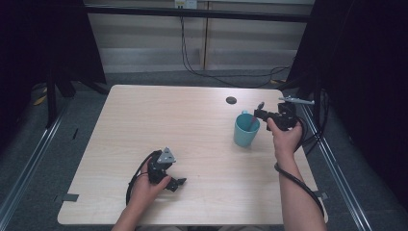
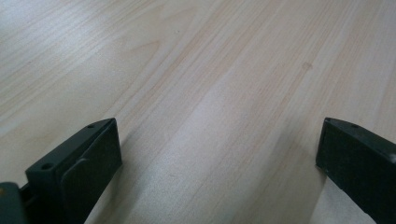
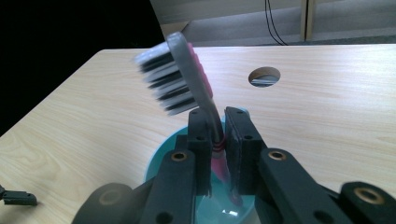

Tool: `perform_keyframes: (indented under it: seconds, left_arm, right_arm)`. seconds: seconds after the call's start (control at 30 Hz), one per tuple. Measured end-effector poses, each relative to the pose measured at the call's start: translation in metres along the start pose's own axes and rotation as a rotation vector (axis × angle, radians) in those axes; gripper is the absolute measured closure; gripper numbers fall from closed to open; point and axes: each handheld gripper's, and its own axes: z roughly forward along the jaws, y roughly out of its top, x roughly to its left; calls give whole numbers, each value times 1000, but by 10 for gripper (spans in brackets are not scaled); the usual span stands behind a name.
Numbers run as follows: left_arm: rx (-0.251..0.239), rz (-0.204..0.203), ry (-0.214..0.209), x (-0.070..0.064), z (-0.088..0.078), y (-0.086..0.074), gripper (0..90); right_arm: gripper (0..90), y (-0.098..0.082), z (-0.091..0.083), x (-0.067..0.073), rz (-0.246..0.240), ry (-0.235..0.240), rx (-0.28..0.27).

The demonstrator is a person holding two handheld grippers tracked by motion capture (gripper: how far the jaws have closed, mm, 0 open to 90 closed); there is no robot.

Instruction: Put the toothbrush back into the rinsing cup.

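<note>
Right gripper view shows the right gripper (image 3: 218,135) with its 2 black jaws pressed almost together on the neck of a toothbrush (image 3: 196,88); the grey and pink handle runs up between them, tilted, with the bristled head above and left of the jaw tips and the lower end reaching down into a teal cup (image 3: 219,205) right under the jaws. From the high view the same right gripper (image 1: 262,114) is held in the person's right hand (image 1: 284,137) over the far right part of the table, and the toothbrush (image 1: 254,120) leans across the rim of the cup (image 1: 246,131), which stands upright on the table (image 1: 192,130). Just beyond the cup lies a round hole (image 1: 231,100) in the tabletop, also seen as an opening (image 3: 264,76) behind the brush. The left gripper (image 1: 179,183) rests low near the front edge, well apart from the cup, gripped by the left hand (image 1: 146,185) with a grey 3-cornered plate (image 1: 167,155) on top. Its own camera shows the left gripper (image 2: 219,140) with both jaws spread wide and bare pale wood between them, holding nothing. No writing or brand can be read on anything. Black cables (image 1: 202,72) hang down the wall behind the table, and dark curtains (image 1: 370,72) flank both sides.
</note>
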Motion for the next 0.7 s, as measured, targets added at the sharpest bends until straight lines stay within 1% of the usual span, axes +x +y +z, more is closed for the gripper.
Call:
perform_keyframes:
  seconds: [0.23, 0.4, 0.6, 0.7]
  left_arm:
    - [1, -3, 0, 0, 0, 0, 0]
    - [6, 5, -1, 0, -1, 0, 0]
    - [5, 3, 0, 0, 0, 0, 0]
    - [5, 2, 0, 0, 0, 0, 0]
  right_arm:
    - [797, -2, 0, -1, -1, -6, 4]
    - [791, -3, -2, -3, -1, -8, 4]
    - [778, -6, -2, -5, 11, -11, -1]
    - [753, -6, -2, -5, 11, -13, -2]
